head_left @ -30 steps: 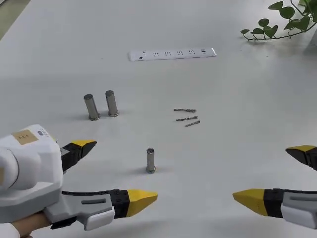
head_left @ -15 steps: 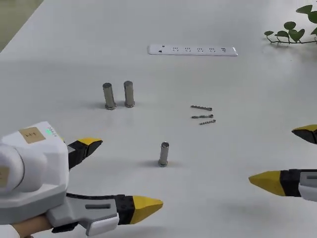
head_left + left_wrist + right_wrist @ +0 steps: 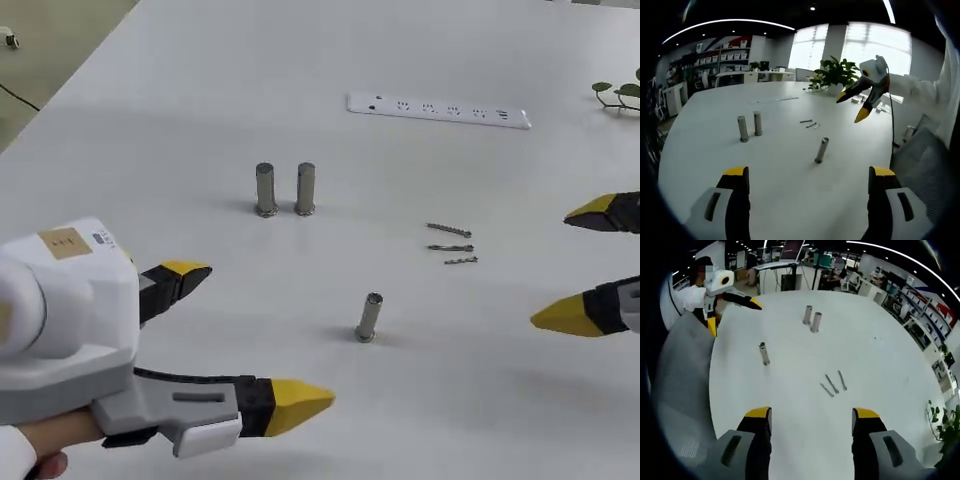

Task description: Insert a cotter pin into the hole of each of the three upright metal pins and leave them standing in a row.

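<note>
Three upright metal pins stand on the white table: two side by side (image 3: 266, 189) (image 3: 305, 188) and a third pin (image 3: 369, 317) alone nearer me. Three small cotter pins (image 3: 450, 245) lie loose to the right of them, also seen in the right gripper view as cotter pins (image 3: 832, 383). My left gripper (image 3: 250, 335) hovers open at the lower left, with nothing between its yellow tips. My right gripper (image 3: 580, 265) is open at the right edge, empty. In the left gripper view the lone pin (image 3: 821, 150) stands ahead between the jaws.
A white power strip (image 3: 438, 110) lies at the far side of the table. Plant leaves (image 3: 620, 92) reach in at the far right. The table's left edge (image 3: 60, 95) runs diagonally at the upper left.
The head camera has swung left, shifting everything to the right in view. The right gripper has moved up and farther right in the picture. The pins and cotter pins stay in place.
</note>
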Motion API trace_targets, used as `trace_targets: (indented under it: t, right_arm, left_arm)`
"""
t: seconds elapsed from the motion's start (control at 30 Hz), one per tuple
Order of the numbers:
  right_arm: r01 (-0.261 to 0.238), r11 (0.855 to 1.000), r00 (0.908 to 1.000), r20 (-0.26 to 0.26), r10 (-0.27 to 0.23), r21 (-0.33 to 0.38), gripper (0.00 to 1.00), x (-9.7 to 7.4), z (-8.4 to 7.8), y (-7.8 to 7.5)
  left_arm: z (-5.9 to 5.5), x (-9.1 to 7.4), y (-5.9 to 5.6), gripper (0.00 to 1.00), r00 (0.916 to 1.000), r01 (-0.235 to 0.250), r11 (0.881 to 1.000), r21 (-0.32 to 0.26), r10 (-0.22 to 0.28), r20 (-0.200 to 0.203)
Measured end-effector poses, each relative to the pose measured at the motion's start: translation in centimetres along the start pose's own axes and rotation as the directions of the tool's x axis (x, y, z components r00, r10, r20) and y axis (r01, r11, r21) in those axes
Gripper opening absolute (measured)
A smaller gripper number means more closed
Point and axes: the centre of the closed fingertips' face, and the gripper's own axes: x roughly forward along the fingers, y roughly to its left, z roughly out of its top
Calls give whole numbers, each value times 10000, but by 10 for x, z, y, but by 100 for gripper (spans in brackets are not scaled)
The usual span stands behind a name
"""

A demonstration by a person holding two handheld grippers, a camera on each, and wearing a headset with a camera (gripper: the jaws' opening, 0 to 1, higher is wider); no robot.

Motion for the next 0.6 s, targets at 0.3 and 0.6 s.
trace_targets:
  t: [0.3,0.6]
  right_arm:
    - [-1439,9866,9858,-990,1360,-771,33,35,-6,3]
    - [-1871,9757,9735,-1547,1686,-1138,15,64,-9,-5]
  left_arm:
    - [-3,-7,0,97,9999,-119,9999,-85,119,-33]
    - [-15,-10,-6,93,9995,69,9994,-343,-80,-312]
